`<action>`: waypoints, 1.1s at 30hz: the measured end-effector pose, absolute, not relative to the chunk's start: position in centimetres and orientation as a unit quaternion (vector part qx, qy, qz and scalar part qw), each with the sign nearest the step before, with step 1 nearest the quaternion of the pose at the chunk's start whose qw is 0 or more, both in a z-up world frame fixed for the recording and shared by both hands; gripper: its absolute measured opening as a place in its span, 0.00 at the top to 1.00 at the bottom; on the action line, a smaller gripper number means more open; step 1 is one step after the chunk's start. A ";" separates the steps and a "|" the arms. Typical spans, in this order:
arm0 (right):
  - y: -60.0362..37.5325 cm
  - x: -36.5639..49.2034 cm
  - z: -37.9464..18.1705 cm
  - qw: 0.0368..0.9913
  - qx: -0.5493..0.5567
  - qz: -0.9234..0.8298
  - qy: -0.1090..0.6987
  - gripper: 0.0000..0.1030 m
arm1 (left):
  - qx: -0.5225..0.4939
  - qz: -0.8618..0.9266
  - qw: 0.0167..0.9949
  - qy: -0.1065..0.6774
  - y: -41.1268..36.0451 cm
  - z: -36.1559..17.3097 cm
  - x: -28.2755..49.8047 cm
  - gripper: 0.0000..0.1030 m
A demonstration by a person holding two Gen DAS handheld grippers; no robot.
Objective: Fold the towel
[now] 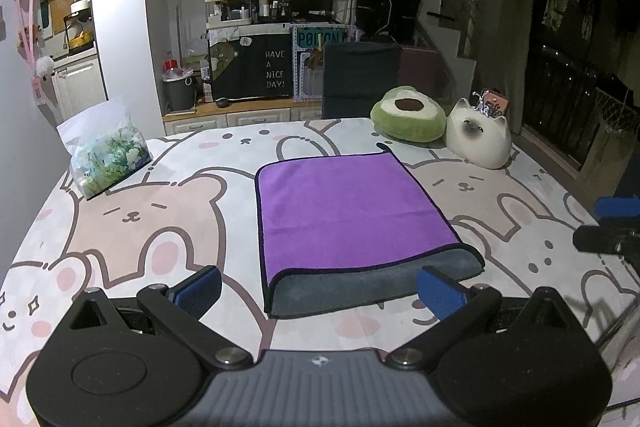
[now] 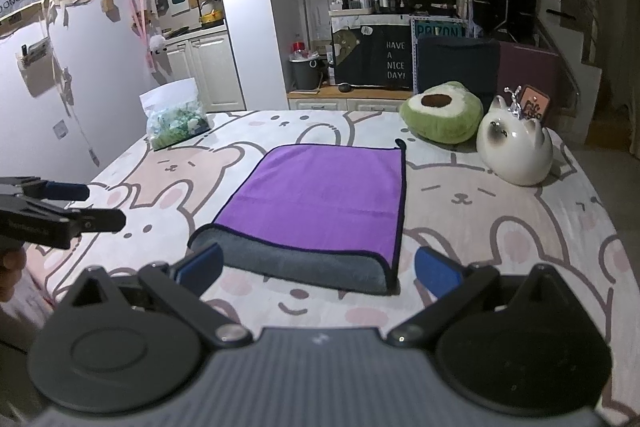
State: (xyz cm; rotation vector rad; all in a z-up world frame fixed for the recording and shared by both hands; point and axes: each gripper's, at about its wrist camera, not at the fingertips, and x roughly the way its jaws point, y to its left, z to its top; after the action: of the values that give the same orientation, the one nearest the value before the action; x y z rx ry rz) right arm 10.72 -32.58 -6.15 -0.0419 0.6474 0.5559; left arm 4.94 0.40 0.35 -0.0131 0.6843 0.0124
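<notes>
A purple towel (image 1: 344,211) with a grey underside lies folded flat on the bear-print table cover; its grey fold faces me. It also shows in the right wrist view (image 2: 324,199). My left gripper (image 1: 320,289) is open and empty, hovering just in front of the towel's near grey edge. My right gripper (image 2: 318,273) is open and empty, also just in front of that edge. The right gripper shows at the right edge of the left wrist view (image 1: 608,227); the left gripper shows at the left of the right wrist view (image 2: 76,207).
A green avocado cushion (image 1: 408,119) and a white cat figure (image 1: 478,139) sit at the back right of the table. A clear bag of green and white items (image 1: 106,159) stands at the back left. A dark chair back (image 1: 360,75) is behind the table.
</notes>
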 end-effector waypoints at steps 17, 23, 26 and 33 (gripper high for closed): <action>-31.6 14.6 -7.7 0.905 -0.084 0.294 0.297 0.00 | -0.002 -0.017 0.939 0.343 1.8 -2.8 9.6 0.00; -31.0 16.7 -9.2 0.897 -0.089 0.296 0.315 0.00 | -0.003 -0.026 0.933 0.360 2.7 -4.6 11.5 0.01; -30.9 17.9 -10.2 0.893 -0.089 0.297 0.326 0.00 | -0.008 -0.032 0.930 0.367 3.2 -5.5 12.2 0.01; -30.8 19.8 -12.6 0.889 -0.101 0.300 0.331 0.00 | -0.008 -0.055 0.922 0.383 4.4 -7.6 14.0 0.08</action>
State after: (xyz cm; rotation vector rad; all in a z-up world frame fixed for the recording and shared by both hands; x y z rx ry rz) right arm 19.81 -30.76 -12.55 -0.2095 0.6874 0.6240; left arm 14.03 4.44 -7.62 -0.0158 0.7874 -0.1124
